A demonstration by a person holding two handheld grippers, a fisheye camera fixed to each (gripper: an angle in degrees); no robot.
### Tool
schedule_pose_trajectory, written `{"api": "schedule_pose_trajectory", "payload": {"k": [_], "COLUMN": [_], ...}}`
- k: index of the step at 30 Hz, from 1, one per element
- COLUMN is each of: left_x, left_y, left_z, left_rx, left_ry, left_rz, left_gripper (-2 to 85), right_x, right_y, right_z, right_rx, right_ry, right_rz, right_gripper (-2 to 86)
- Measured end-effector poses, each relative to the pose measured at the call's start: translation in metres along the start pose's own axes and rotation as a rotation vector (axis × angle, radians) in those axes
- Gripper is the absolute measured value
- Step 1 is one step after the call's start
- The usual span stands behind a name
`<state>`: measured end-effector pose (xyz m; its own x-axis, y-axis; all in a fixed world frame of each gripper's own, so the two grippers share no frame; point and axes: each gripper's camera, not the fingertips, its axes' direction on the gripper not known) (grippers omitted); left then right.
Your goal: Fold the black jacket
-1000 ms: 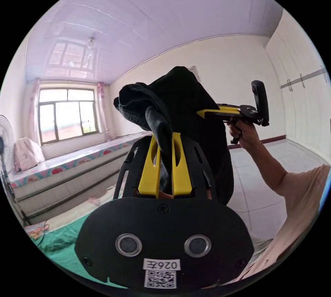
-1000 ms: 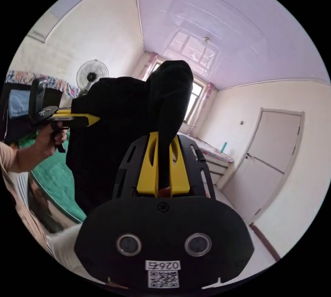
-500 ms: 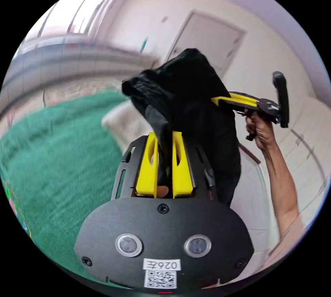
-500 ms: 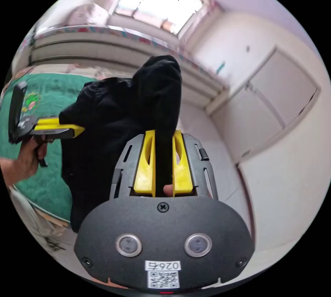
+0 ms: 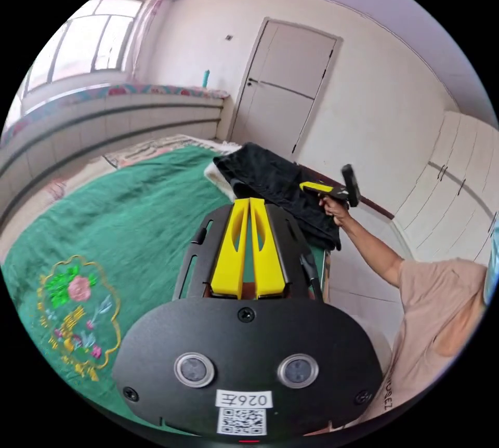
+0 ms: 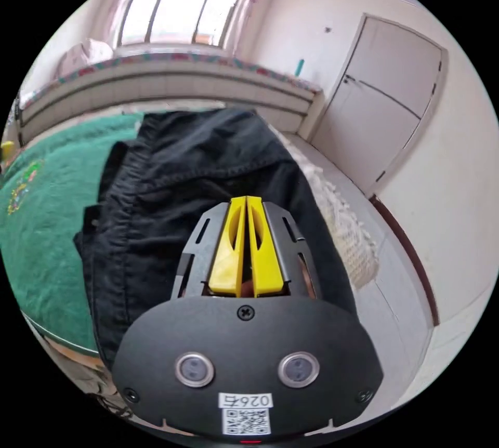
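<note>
Left gripper view is showing my left fingers point(image 5: 250, 203) closed on nothing. My right fingers point(image 6: 246, 202) are closed too. The black jacket point(image 6: 202, 183) is lying bunched at the bed's point(image 5: 130, 219) corner, not folded yet.

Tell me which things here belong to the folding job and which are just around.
Job:
black jacket
left gripper, shut
right gripper, shut
green embroidered bedspread under the jacket

Just around:
door
window
teal bottle on the ledge

black jacket point(image 6: 197, 172) lower part hidden behind right gripper point(image 6: 246, 201); person's face cut off
</note>
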<state>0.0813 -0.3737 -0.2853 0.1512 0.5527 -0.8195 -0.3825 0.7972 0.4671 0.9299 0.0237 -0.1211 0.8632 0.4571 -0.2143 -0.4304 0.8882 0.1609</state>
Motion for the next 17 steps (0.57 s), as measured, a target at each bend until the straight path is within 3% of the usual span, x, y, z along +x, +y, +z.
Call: {"api": "schedule_pose_trajectory", "payload": {"k": [5, 7, 9, 11, 13, 17], "left_x": [0.070, 0.095, 0.121, 0.160, 0.190, 0.267], "left_y": [0.075, 0.109, 0.146, 0.200, 0.246, 0.354], "left_z": [-0.207, -0.277, -0.341, -0.417, -0.468, -0.569], "left_rx": [0.142, 0.189, 0.224, 0.276, 0.319, 0.449], "left_ry": [-0.266, -0.373, -0.474, -0.598, -0.697, -0.894], "left_rz": [0.088, 0.096, 0.091, 0.071, 0.027, -0.070], "left_gripper": [-0.9, -0.9, -0.9, -1.0, -1.0, -1.0], "right_x": [-0.004, 0.005, 0.008, -0.019, -0.062, -0.225], "right_y": [-0.034, -0.048, -0.057, -0.063, -0.076, -0.124], "right_z": [0.017, 0.003, -0.041, -0.117, -0.165, -0.270], "right_rx": [-0.148, -0.216, -0.100, 0.190, 0.343, 0.442], "right_ry": [0.128, 0.138, 0.014, -0.298, -0.527, -0.907], "right_rz": [-0.055, 0.072, 0.217, 0.289, 0.251, 0.032], "right_gripper": [-1.3, -1.3, -1.2, -1.1, -1.0, -1.0]}}
